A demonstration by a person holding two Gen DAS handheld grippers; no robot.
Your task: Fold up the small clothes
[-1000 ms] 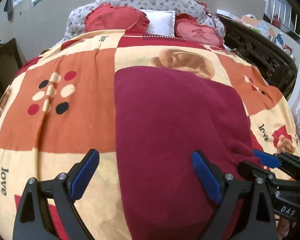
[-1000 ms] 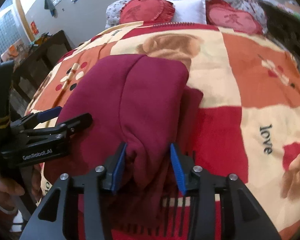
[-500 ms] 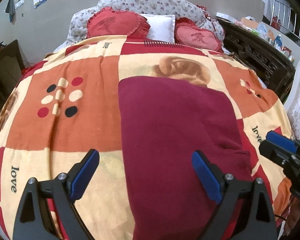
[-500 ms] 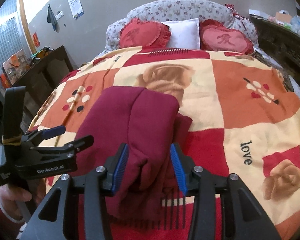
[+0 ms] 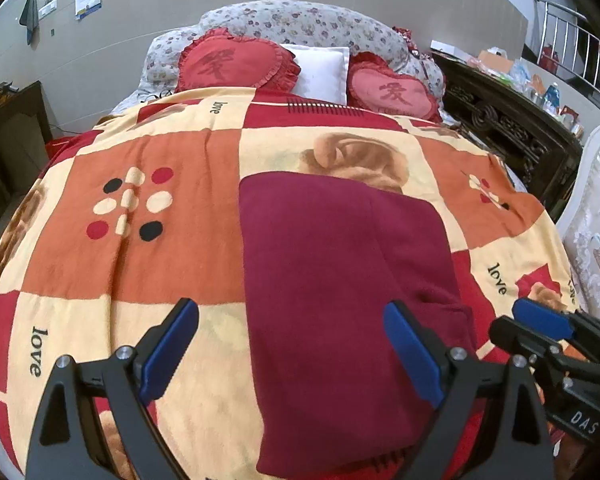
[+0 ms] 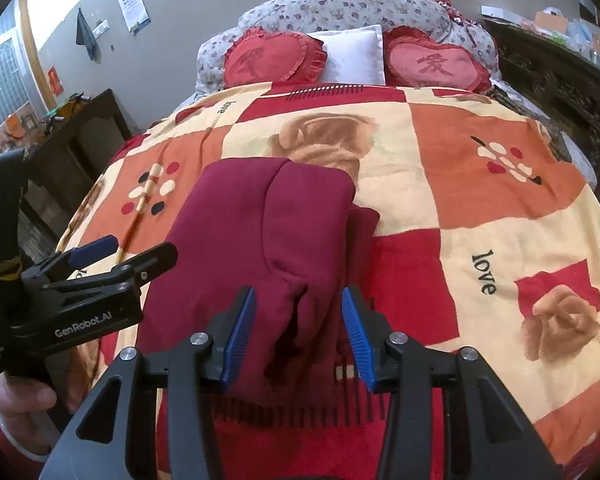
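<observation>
My 2 grippers hang spread and empty, left gripper [image 5: 292,350] and right gripper [image 6: 298,334], over the folded maroon fleece garment [image 5: 340,280] near the patchwork blanket's [image 5: 160,264] near edge, clear so the folds lie undisturbed.

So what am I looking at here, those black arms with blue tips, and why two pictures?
No robot: a person holds a claw in each hand, each with a wide-angle camera looking along its two blue-padded fingers. One picture is from the left claw, the other from the right claw. Both look down at a bed's patchwork blanket, pillows at the far end. On it lies a folded dark red garment. Both claws stand open; neither grips it.
</observation>
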